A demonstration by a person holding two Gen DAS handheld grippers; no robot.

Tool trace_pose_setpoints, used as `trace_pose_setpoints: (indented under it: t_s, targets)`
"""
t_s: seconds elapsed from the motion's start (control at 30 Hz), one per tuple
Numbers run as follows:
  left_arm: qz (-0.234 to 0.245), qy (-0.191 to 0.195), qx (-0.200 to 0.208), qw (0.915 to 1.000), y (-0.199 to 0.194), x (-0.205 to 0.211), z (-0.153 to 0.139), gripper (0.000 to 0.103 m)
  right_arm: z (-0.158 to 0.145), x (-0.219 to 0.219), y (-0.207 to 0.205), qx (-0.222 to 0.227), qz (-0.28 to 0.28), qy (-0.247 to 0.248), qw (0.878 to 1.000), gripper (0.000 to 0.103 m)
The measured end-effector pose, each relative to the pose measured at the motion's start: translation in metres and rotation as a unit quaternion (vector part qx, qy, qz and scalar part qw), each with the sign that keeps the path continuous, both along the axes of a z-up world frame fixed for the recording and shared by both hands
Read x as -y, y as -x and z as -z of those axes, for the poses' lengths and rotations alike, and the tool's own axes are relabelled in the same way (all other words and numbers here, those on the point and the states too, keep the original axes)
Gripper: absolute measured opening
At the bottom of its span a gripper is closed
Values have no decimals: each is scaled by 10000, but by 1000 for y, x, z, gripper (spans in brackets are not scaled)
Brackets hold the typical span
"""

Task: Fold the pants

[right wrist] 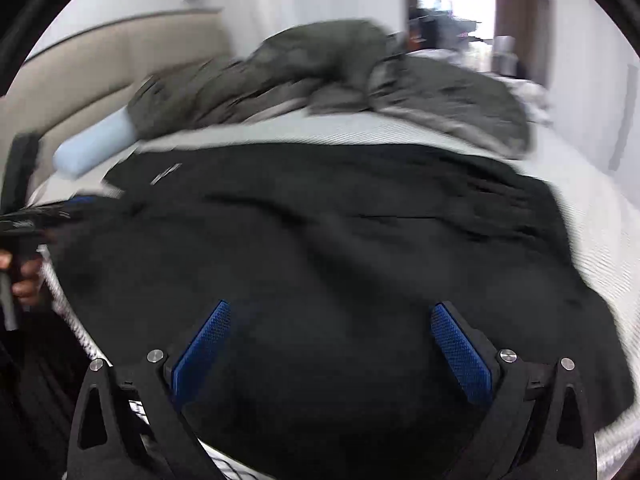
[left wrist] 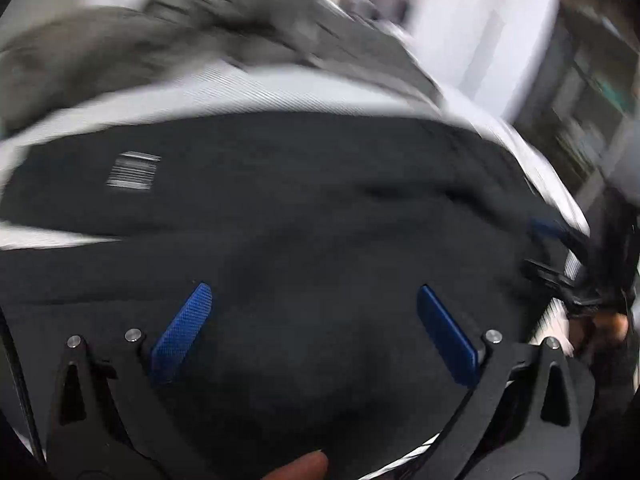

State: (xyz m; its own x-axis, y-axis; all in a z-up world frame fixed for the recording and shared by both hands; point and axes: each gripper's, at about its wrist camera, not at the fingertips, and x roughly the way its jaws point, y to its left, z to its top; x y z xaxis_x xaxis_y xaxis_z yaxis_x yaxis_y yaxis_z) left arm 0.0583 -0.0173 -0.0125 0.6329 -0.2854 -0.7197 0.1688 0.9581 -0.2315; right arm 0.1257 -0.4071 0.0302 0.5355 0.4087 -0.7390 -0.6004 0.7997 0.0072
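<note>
Bed: one bed point(right wrist: 592, 240) is seen, covered in a pale ribbed sheet, with a beige padded headboard point(right wrist: 120, 64) behind it in the right wrist view.
Pants: one pair of black pants point(right wrist: 320, 248) is spread flat over the near part of the bed, filling the lower half of both views; a small white striped label point(left wrist: 134, 171) is carried near their far left corner.
Other clothing: one crumpled olive-grey heap point(right wrist: 340, 76) is laid on the far part of the bed, apart from the pants, with a strip of bare sheet between the two; whether it is one garment or several cannot be told through the blur.
Bolster: one pale blue roll point(right wrist: 96, 146) is lodged at the headboard, its far end tucked under the olive heap.
Left gripper: the left gripper point(left wrist: 316, 332) is held above the pants with its two blue pads point(left wrist: 182, 334) spread wide and nothing caught between them; a fingertip point(left wrist: 304, 468) is seen at the bottom edge of that view.
Right gripper: the right gripper point(right wrist: 332, 352) is likewise poised over the black cloth, released, with two blue pads point(right wrist: 202, 354) set far apart and no fabric pinched.
Hands: one hand point(right wrist: 24, 280) is glimpsed at the left edge of the right wrist view, wrapped round a dark handle.
</note>
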Motion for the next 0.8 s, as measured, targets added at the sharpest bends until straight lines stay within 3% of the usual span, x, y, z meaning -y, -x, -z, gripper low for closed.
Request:
trace_pose_setpoints:
  t_s: [0.03, 0.1, 0.13, 0.23, 0.3, 0.33, 0.43, 0.5, 0.6, 0.7, 0.8]
  targets:
    - [352, 11, -185, 9992, -13, 22, 13, 102, 9, -8, -1, -120, -164, 148, 9997, 102]
    - [569, -252, -417, 9972, -22, 43, 31, 102, 26, -20, 0, -183, -422, 565, 9973, 101]
    - [649, -367, -388, 9965, -20, 46, 34, 102, 34, -21, 5, -81, -563, 838, 9949, 101]
    - [712, -358, -290, 9964, -13, 37, 33, 102, 29, 2, 17, 274, -580, 1021, 9927, 101]
    - [577, -214, -310, 9976, -11, 22, 33, 102, 24, 34, 9, 434, -67, 1092, 9930, 101]
    - [504, -97, -330, 9981, -10, 10, 34, 102, 21, 64, 2, 455, 455, 1049, 9924, 101]
    - [474, -45, -305, 9984, -9, 2, 36, 102, 23, 130, -13, 365, 1763, 896, 9796, 101]
    - [442, -116, -280, 9986, -4, -3, 33, 102, 21, 145, -12, 303, 2155, 767, 9730, 101]
    - [302, -99, -248, 9992, -1, -5, 23, 102, 4, 126, -4, 490, 2146, 852, 9717, 101]
    - [366, 241, -125, 9990, -10, 2, 2, 102, -18, 94, 8, 660, 1699, 582, 9815, 101]
    - [494, 89, -213, 9985, -39, 34, -12, 102, -27, 50, -9, 586, 1275, 391, 9893, 101]
